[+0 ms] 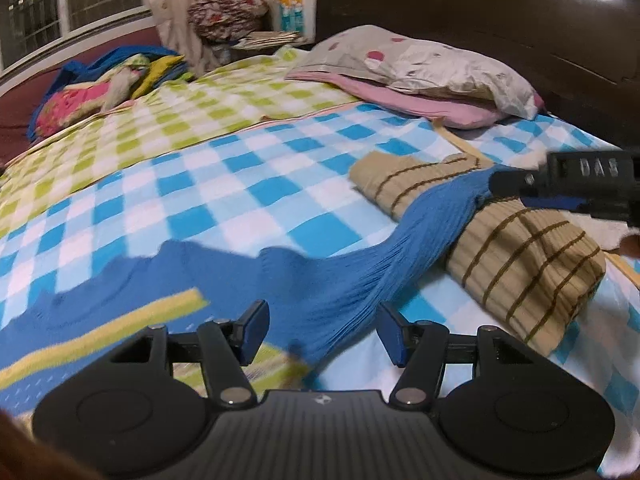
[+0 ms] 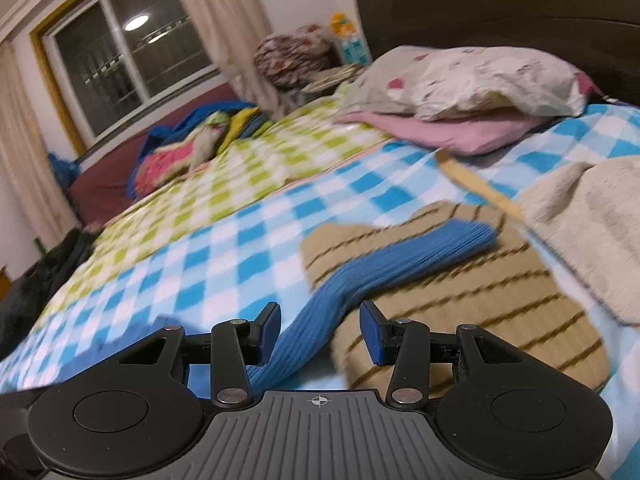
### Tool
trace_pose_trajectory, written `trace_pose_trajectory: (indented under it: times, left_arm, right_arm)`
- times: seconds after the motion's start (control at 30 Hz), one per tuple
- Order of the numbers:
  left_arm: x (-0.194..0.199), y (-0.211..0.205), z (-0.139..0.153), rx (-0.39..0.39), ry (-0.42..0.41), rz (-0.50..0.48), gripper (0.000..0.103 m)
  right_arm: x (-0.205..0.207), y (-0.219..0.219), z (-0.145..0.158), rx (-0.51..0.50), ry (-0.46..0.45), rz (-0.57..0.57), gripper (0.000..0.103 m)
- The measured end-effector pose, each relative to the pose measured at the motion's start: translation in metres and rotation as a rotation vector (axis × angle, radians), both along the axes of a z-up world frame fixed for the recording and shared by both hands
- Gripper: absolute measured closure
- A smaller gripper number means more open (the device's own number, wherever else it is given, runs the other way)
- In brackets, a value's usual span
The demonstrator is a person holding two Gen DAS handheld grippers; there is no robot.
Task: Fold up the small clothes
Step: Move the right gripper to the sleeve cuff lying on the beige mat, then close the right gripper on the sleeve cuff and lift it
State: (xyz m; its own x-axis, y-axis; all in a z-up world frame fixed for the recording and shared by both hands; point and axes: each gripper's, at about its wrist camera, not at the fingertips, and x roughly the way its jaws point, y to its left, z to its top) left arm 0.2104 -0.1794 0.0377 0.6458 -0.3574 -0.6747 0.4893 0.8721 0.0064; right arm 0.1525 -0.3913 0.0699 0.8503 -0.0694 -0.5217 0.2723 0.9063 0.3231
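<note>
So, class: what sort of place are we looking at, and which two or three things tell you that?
Most likely a home bedroom: a bed with a checked blanket, pillows against a dark headboard, and a curtained window.

Dim indoor light w/ ceiling-lamp glare on headboard (image 1: pixel 520 32), motion blur, fisheye-warped edges.

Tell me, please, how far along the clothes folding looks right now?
Done: the tan striped garment looks folded. In hand: nothing. Both the left hand-held gripper and the right hand-held gripper are open over the blue garment, which lies unfolded, its sleeve across the tan one. Left: folding it.
</note>
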Motion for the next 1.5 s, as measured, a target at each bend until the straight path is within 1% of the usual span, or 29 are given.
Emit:
trace_pose_trajectory:
  times: [0.2,0.27,0.4,0.63,0.87,1.07,1.23,1.3,1.33,1.4,1.5]
  left_arm:
    - [0.017,-0.033,-0.016,0.003,0.002,-0.063,0.04]
    - [0.02,-0.043,-0.019,0.01,-0.014,-0.081,0.04]
    - [0.029,-0.057,-0.023,0.01,-0.025,-0.092,0.04]
    - [0.04,-0.064,-0.028,-0.006,-0.02,-0.094,0.04]
    - [0.036,-0.075,-0.032,-0.01,0.003,-0.164,0.04]
    - [0.034,-0.085,-0.033,0.007,0.01,-0.185,0.041]
    - [0.032,-0.091,-0.03,0.023,0.008,-0.2,0.047]
    - [0.032,-0.091,-0.029,0.015,0.025,-0.217,0.056]
    - [0.032,-0.091,-0.029,0.014,0.032,-0.225,0.058]
    - [0.03,-0.09,-0.03,0.016,0.036,-0.239,0.07]
    - [0.02,-0.087,-0.027,-0.011,0.036,-0.287,0.071]
  right_arm:
    - [0.025,-0.034,-0.004,0.073,0.008,-0.072,0.06]
    - [0.034,-0.042,-0.006,0.093,0.012,-0.087,0.06]
    - [0.048,-0.054,-0.012,0.122,0.033,-0.112,0.06]
    - [0.051,-0.054,-0.021,0.102,0.065,-0.103,0.06]
    - [0.043,-0.058,-0.023,0.119,0.056,-0.093,0.06]
    - [0.041,-0.057,-0.025,0.123,0.052,-0.088,0.06]
    - [0.04,-0.055,-0.026,0.121,0.049,-0.08,0.06]
    - [0.039,-0.056,-0.025,0.129,0.044,-0.077,0.06]
    - [0.038,-0.057,-0.025,0.136,0.04,-0.078,0.06]
    - [0.036,-0.061,-0.025,0.157,0.034,-0.079,0.06]
    - [0.033,-0.066,-0.025,0.188,0.024,-0.083,0.06]
